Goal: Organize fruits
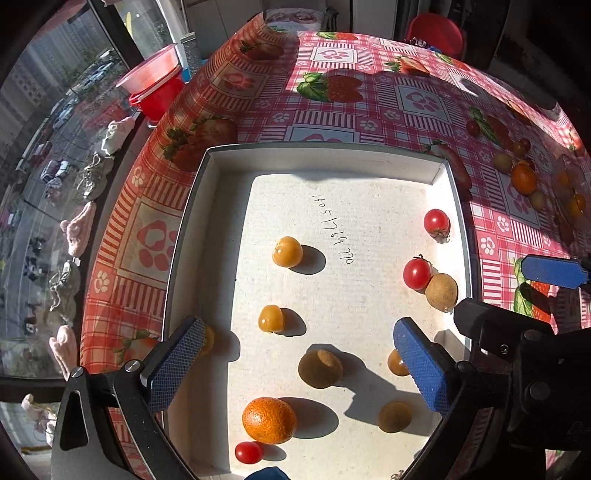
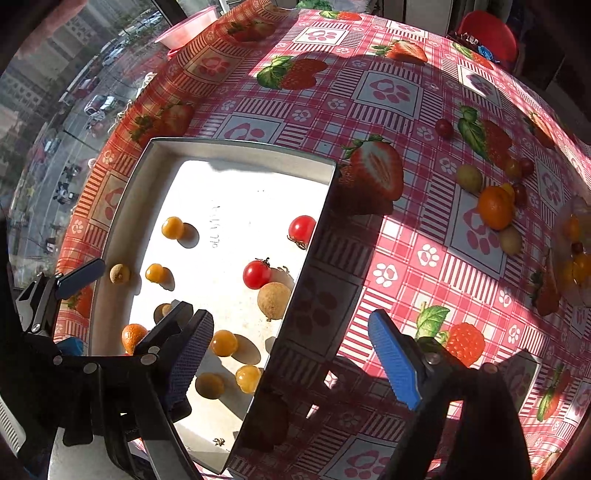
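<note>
A white box lid (image 1: 221, 192) (image 2: 155, 155) on the table holds several small fruits: red cherry tomatoes (image 1: 416, 273) (image 2: 257, 274), yellow berries (image 1: 287, 252) (image 2: 172, 227), brown longans (image 1: 441, 292) (image 2: 274, 301) and a small orange (image 1: 269, 420) (image 2: 133, 336). My left gripper (image 1: 299, 369) is open and empty above the box's near part. My right gripper (image 2: 291, 354) is open and empty, straddling the box's right wall. More fruit, with an orange (image 1: 523, 178) (image 2: 495, 208), lies loose on the tablecloth at the right.
The table has a red checked cloth with strawberry prints (image 2: 373, 177). A window runs along the left. Red plastic tubs (image 1: 157, 85) stand beyond the table's left edge. A red stool (image 1: 436, 31) stands at the far end. A clear bag with fruit (image 2: 576, 251) lies at the right edge.
</note>
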Action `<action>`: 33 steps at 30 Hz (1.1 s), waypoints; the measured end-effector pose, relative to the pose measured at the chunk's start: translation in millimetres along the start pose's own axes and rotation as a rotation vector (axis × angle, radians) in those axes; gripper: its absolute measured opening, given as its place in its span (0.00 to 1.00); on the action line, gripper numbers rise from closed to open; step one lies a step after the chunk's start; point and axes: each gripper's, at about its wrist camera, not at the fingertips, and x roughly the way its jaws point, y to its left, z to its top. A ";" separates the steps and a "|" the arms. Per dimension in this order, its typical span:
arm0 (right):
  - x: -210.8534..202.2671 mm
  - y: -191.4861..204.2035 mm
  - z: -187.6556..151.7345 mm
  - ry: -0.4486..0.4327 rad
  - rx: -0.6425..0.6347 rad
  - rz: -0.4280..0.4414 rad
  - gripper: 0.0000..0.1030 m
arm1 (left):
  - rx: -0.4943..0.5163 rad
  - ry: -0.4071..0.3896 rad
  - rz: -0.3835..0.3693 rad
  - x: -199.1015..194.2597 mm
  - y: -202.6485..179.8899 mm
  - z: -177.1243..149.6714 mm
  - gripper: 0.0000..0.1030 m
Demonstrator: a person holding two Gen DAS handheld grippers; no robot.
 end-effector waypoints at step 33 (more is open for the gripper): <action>-3.5 8.5 -8.6 0.001 0.005 -0.001 0.85 | 0.058 0.007 0.040 -11.6 -11.3 -13.9 1.00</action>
